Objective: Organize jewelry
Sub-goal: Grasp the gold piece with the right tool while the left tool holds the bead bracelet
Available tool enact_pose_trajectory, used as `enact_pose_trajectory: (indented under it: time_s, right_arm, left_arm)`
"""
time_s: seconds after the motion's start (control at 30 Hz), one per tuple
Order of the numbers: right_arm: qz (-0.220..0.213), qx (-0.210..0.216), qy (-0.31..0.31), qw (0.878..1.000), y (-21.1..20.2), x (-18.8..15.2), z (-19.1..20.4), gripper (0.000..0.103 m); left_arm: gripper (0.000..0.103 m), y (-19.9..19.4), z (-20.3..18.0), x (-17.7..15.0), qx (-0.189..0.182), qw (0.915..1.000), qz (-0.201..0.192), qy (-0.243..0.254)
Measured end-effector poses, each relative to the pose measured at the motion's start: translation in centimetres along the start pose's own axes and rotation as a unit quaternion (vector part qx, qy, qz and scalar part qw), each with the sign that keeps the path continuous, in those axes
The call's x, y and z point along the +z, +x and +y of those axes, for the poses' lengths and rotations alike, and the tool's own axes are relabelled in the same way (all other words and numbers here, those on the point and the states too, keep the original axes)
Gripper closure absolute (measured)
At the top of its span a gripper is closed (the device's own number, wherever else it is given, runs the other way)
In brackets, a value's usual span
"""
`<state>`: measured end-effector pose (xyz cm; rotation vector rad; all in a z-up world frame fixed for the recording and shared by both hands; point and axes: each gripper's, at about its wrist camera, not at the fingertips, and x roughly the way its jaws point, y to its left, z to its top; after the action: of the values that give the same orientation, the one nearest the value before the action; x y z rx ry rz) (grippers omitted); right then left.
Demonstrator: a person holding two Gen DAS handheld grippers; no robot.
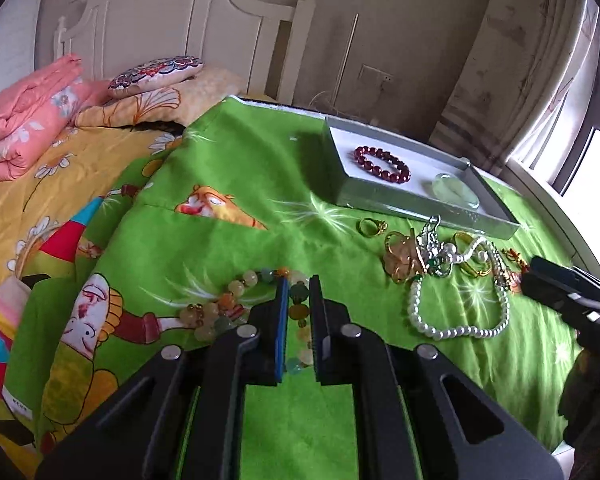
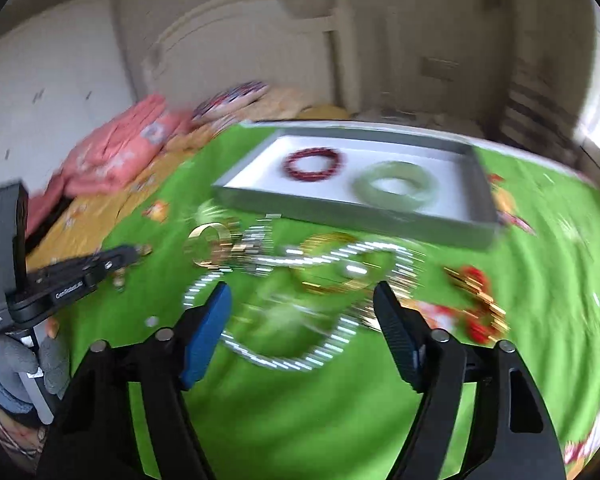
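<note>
Over on the bed's left side a folded pink quilt (image 1: 28, 120) and a patterned cushion (image 1: 156, 70) lie against the white headboard (image 1: 172, 12). A green cartoon-printed cloth (image 1: 228, 184) covers the nearer part of the bed, and all the jewelry sits on it.

The left claw (image 1: 299, 292) is pressed nearly together, pinching a strand of multicoloured stone beads (image 1: 228, 300); most of the strand trails on the cloth to the claw's left, and a few beads show between the fingers.

Further right, toward the cloth's far edge, stands a shallow grey tray (image 1: 396, 200) with a white floor. Inside it lie a dark red bead bracelet (image 1: 382, 164) and, to its right, a pale green bangle (image 2: 396, 188), apart from each other.

Just in front of the tray's near wall is a tangled heap: a small gold ring (image 1: 372, 226), gold and silver pieces (image 1: 416, 260), and a white pearl necklace (image 1: 456, 312) looping toward the near edge. A red-and-gold piece (image 2: 476, 300) lies at the heap's right.

The right claw (image 2: 302, 308) hovers over the pearl loop, fingers spread and touching nothing; that view is blurred.
</note>
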<state>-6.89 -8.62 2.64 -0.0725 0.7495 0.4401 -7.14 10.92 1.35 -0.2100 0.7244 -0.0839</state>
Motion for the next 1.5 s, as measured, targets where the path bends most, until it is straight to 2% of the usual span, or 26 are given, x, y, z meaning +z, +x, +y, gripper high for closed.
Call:
enact_pose_trajectory:
  time_s: [0.13, 0.27, 0.33, 0.53, 0.57, 0.67, 0.83, 0.93, 1.03, 1.17, 1.5]
  right_arm:
    - [0.009, 0.008, -0.046, 0.999, 2.1, 1.3, 3.7, 0.046]
    - [0.033, 0.012, -0.081, 0.996, 4.2, 2.2, 6.0, 0.061]
    - [0.043, -0.002, -0.104, 0.994, 5.3, 2.3, 7.1, 0.065]
    - [0.050, -0.054, -0.134, 0.988, 7.4, 2.5, 7.9, 0.075]
    - [0.047, -0.058, -0.139, 0.987, 7.3, 2.4, 7.8, 0.079]
    - [0.028, -0.048, -0.143, 0.988, 6.2, 2.0, 7.5, 0.080]
    - [0.007, -0.007, -0.090, 0.996, 3.4, 1.7, 5.0, 0.080]
    - [-0.008, 0.041, -0.046, 0.998, 1.7, 1.7, 3.1, 0.080]
    - [-0.020, 0.056, -0.024, 0.998, 0.1, 1.3, 1.7, 0.080]
    - [-0.026, 0.068, 0.005, 0.997, -1.5, 0.0, -0.7, 0.080]
    - [-0.032, 0.044, 0.072, 0.996, -3.2, -2.7, -6.3, 0.080]
  left_arm:
    - [0.093, -0.1, 0.4, -0.1, -0.007, 0.9999, -0.003, -0.010]
    - [0.093, -0.2, 0.5, -0.1, -0.010, 0.9998, -0.005, -0.014]
    - [0.093, -0.2, 0.6, 0.0, -0.013, 0.9998, -0.006, -0.016]
    - [0.093, -0.1, 0.8, 0.0, -0.015, 0.9998, -0.005, -0.015]
    - [0.093, -0.1, 0.8, 0.0, -0.015, 0.9998, -0.005, -0.015]
    - [0.093, -0.1, 0.8, -0.1, -0.016, 0.9998, -0.004, -0.014]
    - [0.093, -0.1, 0.8, -0.1, -0.014, 0.9998, -0.003, -0.013]
    - [0.093, 0.0, 0.8, -0.1, -0.014, 0.9998, -0.002, -0.012]
    - [0.093, 0.1, 0.7, -0.1, -0.012, 0.9999, 0.001, -0.011]
    - [0.093, 0.2, 0.7, -0.1, -0.010, 0.9999, 0.003, -0.011]
    - [0.093, 0.2, 0.4, -0.3, -0.008, 1.0000, -0.002, -0.005]
